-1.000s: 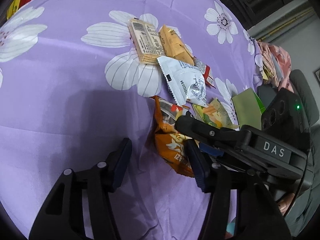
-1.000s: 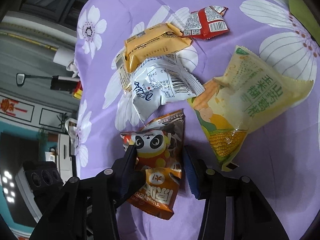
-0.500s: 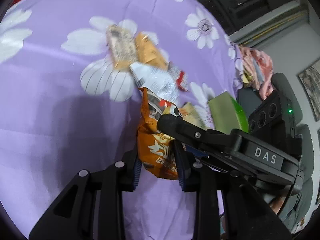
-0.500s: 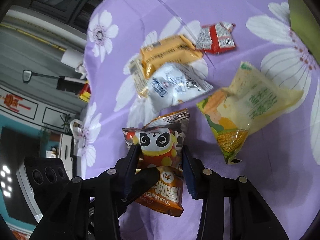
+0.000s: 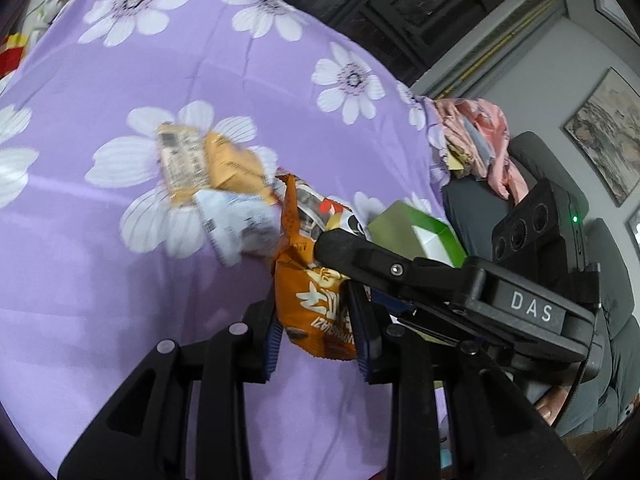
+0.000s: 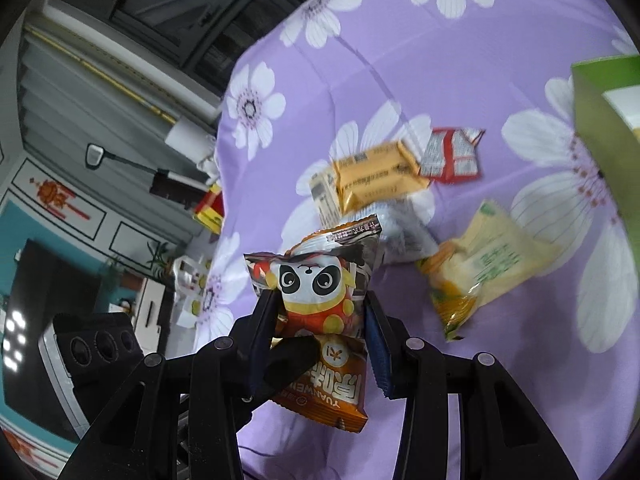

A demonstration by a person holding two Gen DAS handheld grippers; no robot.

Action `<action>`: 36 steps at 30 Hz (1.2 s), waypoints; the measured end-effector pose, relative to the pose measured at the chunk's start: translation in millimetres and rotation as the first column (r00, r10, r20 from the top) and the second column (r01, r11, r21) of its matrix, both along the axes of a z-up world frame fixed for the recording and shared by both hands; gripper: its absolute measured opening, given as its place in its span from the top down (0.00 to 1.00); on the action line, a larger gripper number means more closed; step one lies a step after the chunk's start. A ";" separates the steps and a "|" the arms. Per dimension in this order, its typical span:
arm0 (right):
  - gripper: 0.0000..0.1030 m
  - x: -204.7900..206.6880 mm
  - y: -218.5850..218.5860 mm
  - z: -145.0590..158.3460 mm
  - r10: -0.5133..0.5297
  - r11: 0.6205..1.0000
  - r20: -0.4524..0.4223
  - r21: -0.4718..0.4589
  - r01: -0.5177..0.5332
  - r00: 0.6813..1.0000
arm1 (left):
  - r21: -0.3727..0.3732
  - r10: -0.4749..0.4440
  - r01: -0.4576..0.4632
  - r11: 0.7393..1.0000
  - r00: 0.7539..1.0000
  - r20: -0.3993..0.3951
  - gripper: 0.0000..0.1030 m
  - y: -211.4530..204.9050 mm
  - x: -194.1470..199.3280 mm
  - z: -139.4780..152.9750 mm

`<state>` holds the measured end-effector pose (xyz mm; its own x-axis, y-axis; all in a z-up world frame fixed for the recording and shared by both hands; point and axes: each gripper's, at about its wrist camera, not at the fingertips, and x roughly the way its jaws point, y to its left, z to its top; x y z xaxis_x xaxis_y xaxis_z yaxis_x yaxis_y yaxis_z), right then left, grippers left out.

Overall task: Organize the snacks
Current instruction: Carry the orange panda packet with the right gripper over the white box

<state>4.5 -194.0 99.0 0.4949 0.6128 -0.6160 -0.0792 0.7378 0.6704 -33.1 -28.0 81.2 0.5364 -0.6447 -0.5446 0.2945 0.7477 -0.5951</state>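
Left wrist view: the left gripper [image 5: 316, 320], whose jaws stood apart beside the orange snack bag [image 5: 316, 304] a second ago, is now clamped on its lower end, and the bag has come up off the purple flowered cloth [image 5: 120, 272]. The bag's long axis runs up the frame, top seal toward the far edge.

Right wrist view: the right gripper [image 6: 320, 336] pinches the bag's middle, below the panda; the bag hangs above the cloth, clear of the remaining 5 packets. It looks ready to carry to the green box [image 6: 600, 128].

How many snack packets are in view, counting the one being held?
6. The orange panda packet is gripped by both grippers. On the cloth: a tan bar, an orange-yellow pack, a red-and-white packet, a white packet, a yellow corn bag. More may be hidden.
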 end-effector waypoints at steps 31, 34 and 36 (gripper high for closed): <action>0.56 -77.1 -217.8 15.1 -0.640 0.768 0.037 0.064 0.637 0.767 | 0.102 -0.505 0.500 0.860 0.863 0.030 0.71 -242.1 28.3 16.8; 0.56 -83.6 -226.5 10.2 -0.669 0.742 0.022 0.067 0.667 0.743 | 0.104 -0.524 0.520 0.848 0.851 0.018 0.71 -252.2 28.9 13.5; 0.56 -87.4 -231.7 8.1 -0.686 0.726 0.017 0.074 0.684 0.727 | 0.104 -0.535 0.531 0.841 0.845 0.013 0.71 -257.6 29.4 11.9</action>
